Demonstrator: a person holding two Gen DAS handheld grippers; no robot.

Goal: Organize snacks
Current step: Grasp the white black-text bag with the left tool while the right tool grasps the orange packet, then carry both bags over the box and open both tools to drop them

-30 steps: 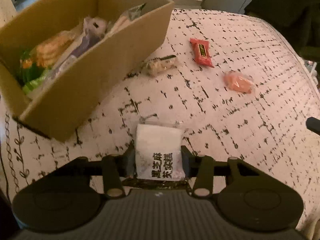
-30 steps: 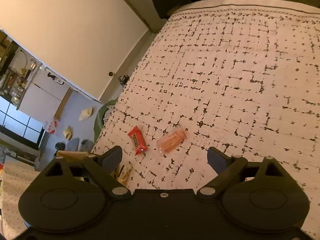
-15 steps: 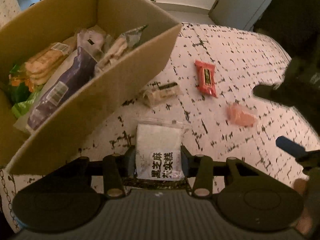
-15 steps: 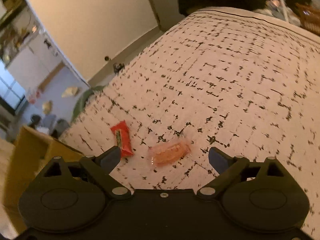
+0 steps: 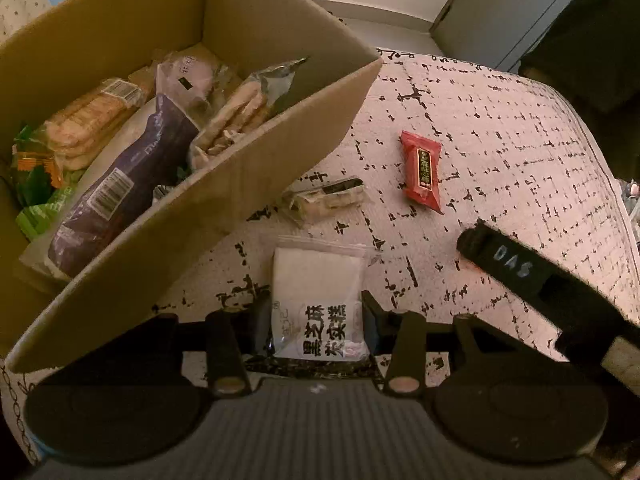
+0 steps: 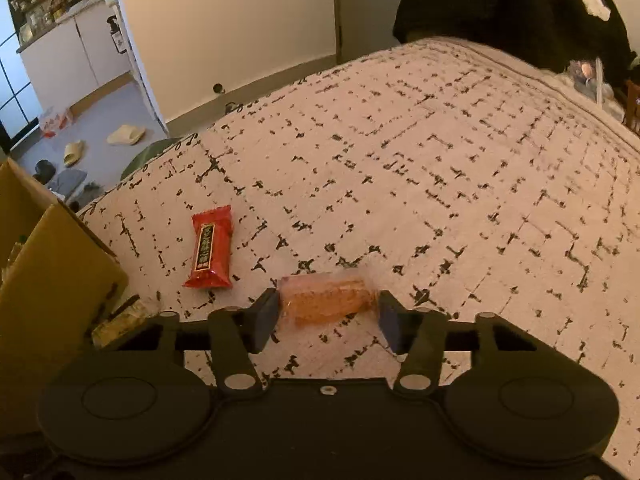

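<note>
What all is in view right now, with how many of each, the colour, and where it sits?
brown cardboard box: one, left on the bed, holding several snack packs
white sachet with black print: one, clamped in the left gripper
clear pack of pale biscuits: one, on the cover beside the box
red foil-wrapped bar: one, on the cover, right of the box
orange clear-wrapped cake: one, on the cover between the right gripper's fingers
white quilted bed cover with black marks: one, under everything
beige slippers: two, on the floor
left gripper: black, shut on the sachet
right gripper: black, jaws just closing round the cake; contact unclear
</note>
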